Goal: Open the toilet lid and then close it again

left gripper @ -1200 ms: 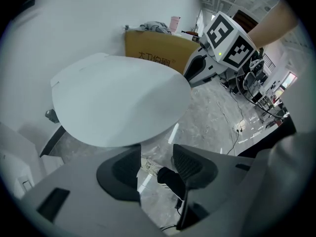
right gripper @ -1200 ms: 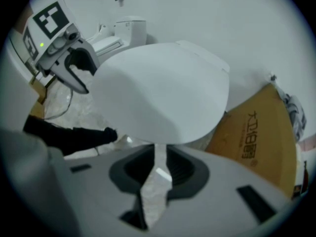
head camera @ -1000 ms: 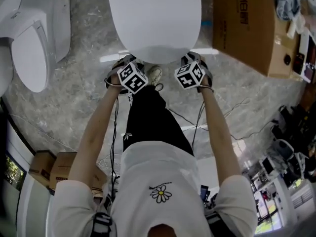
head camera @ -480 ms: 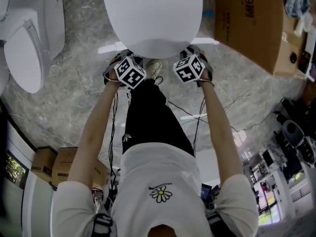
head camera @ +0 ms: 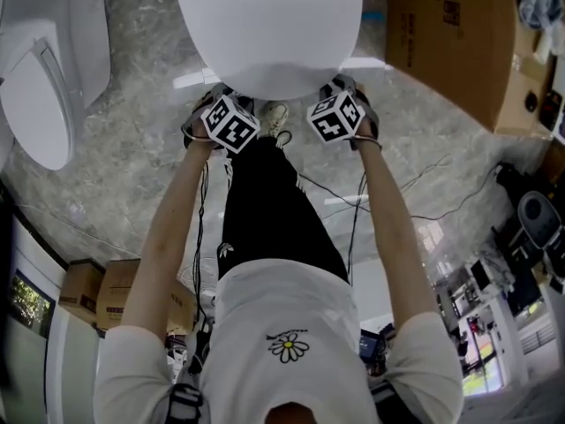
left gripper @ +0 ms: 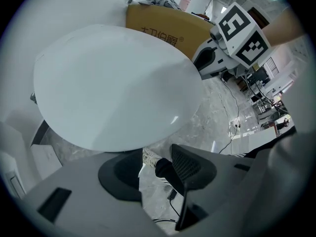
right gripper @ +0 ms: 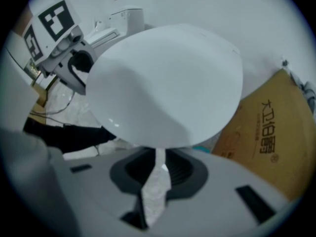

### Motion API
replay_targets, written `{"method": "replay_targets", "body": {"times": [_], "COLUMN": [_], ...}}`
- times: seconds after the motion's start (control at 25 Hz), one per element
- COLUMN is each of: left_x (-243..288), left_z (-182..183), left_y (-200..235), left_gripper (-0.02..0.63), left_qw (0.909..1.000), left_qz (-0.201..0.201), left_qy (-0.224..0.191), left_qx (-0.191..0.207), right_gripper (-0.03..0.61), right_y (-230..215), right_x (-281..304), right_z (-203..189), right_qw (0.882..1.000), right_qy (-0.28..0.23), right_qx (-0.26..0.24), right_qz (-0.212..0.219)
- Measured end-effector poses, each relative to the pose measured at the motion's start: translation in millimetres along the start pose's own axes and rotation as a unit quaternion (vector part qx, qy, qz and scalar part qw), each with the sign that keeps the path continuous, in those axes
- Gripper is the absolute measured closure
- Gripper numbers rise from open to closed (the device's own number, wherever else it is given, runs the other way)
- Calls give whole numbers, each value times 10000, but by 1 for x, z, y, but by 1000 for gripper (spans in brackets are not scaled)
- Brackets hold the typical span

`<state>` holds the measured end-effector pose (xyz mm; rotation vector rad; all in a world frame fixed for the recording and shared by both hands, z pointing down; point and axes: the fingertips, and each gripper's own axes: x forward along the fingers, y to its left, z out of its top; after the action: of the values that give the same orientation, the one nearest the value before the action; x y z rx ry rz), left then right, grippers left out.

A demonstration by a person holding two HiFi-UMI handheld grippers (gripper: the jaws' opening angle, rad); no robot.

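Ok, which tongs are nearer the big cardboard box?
Right. Right tongs are at the toilet lid on the cardboard box side; left tongs, just closing around its rim, sit opposite.

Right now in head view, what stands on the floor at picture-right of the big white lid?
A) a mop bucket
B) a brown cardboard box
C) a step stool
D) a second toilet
B: a brown cardboard box with dark print stands at picture-right of the toilet lid; the second toilet is at picture-left.
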<state>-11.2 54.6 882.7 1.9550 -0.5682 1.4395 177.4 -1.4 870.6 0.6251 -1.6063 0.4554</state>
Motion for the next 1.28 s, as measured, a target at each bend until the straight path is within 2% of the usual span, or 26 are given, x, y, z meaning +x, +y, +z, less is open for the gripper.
{"method": "replay_targets", "body": {"times": [0.48, 0.64, 0.76, 0.88, 1.0, 1.12, 1.2, 1.28], "left_x": [4, -10, -34, -68, -122, -192, -245, -305], "left_z": [1, 3, 1, 24, 66, 110, 141, 175], "left_y": [3, 15, 17, 34, 42, 37, 32, 26], "left_gripper": [410, 410, 413, 413, 414, 421, 429, 439], "left_qw": [9997, 9989, 9967, 9914, 9837, 9703, 9554, 9343], "left_qz": [130, 338, 461, 760, 1088, 1357, 1469, 1613], "left_qy": [-159, -259, -292, -634, -1201, -1875, -2433, -3061], "left_qx": [-99, -208, -603, -850, -785, -697, -805, -860], "right_gripper": [509, 509, 511, 514, 517, 520, 523, 534], "right_y": [-2, -9, -12, -35, -61, -79, -95, -116], "right_x": [4, -4, -29, -57, -99, -162, -216, -279], "right_z": [0, 3, 0, 18, 46, 78, 100, 123], "right_qw": [9999, 9991, 9967, 9928, 9871, 9749, 9617, 9415], "right_qy": [-94, -110, -217, -580, -990, -1605, -2093, -2620], "right_qx": [-55, 387, 737, 899, 982, 1138, 1172, 1100], "right_qz": [-38, -135, -276, -530, -792, -1042, -1323, -1813]}}
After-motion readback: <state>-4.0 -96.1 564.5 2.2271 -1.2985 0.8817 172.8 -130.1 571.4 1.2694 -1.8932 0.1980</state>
